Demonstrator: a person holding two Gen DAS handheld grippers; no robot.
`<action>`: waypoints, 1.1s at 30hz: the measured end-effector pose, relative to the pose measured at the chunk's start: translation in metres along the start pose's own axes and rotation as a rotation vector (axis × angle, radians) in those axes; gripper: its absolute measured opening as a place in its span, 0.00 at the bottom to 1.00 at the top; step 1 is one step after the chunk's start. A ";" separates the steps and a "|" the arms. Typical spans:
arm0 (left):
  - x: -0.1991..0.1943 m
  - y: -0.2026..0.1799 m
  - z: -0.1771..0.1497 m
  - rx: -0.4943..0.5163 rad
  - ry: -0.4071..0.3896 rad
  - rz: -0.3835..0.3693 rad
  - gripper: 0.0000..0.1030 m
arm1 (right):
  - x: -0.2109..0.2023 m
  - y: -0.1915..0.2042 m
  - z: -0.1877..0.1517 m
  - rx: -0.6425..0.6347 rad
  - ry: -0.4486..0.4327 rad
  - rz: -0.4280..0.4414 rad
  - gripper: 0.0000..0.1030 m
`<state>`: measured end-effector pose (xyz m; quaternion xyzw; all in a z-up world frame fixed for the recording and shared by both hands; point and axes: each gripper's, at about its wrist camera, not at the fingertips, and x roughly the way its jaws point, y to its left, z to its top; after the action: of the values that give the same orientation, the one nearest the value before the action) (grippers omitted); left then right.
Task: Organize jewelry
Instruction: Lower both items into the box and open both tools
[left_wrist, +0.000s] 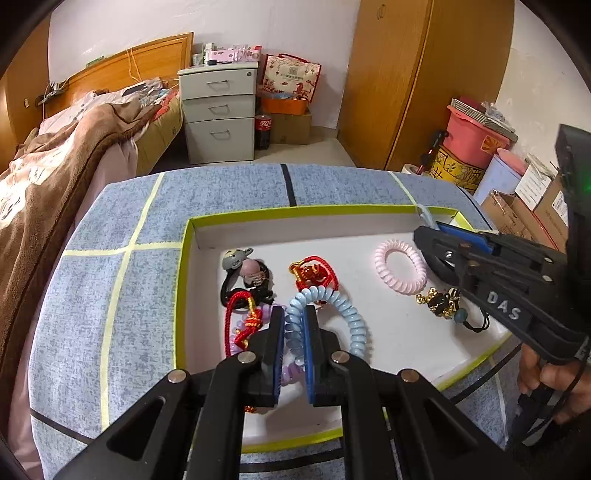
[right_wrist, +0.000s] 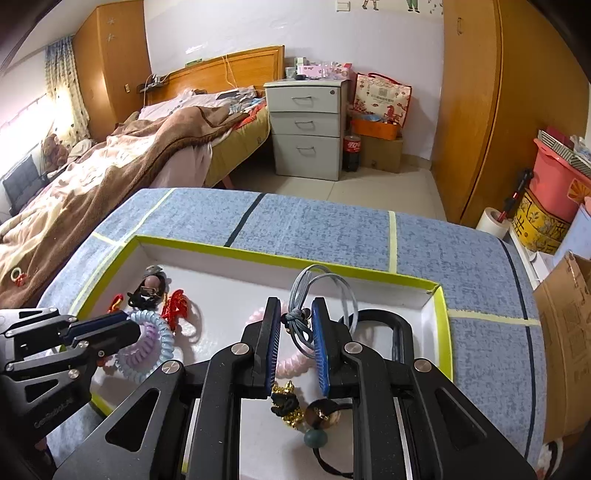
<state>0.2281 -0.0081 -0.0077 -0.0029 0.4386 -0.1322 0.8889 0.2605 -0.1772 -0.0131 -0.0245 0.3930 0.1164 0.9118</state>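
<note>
A shallow white tray (left_wrist: 192, 236) with a yellow-green rim sits on a blue-grey checked table (left_wrist: 110, 280) and holds all the jewelry in view. Against the tray's left wall lie a black hair tie with a pink charm (left_wrist: 251, 275), a red cord bracelet (left_wrist: 243, 314) and a purple coil tie (left_wrist: 291, 373). Toward the tray's middle are a red knotted charm (left_wrist: 314, 275) and a light blue coil tie (left_wrist: 351, 314). Nearer the tray's right wall sit a pink coil tie (left_wrist: 400, 266) and a gold-and-black beaded piece (left_wrist: 441, 301).

The left gripper (left_wrist: 293, 321) pinches the blue coil between narrowly parted fingers. The right gripper (right_wrist: 295, 317) holds a grey elastic loop (right_wrist: 314, 291) between its fingers, lifted near the tray's far right corner.

Bare tray floor lies along the far wall. Table margin shows beyond the tray's far and left rims.
</note>
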 end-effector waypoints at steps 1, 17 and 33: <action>0.001 0.000 0.000 -0.002 0.005 0.006 0.10 | 0.001 -0.001 0.000 0.005 0.002 -0.002 0.17; 0.006 0.001 -0.001 -0.015 0.017 0.007 0.28 | 0.010 0.001 -0.001 -0.007 0.010 -0.038 0.33; -0.007 -0.003 -0.004 -0.022 -0.002 0.029 0.39 | -0.009 -0.002 -0.006 0.038 -0.027 -0.037 0.35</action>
<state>0.2206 -0.0087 -0.0042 -0.0063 0.4392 -0.1147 0.8910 0.2510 -0.1817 -0.0105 -0.0126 0.3821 0.0922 0.9194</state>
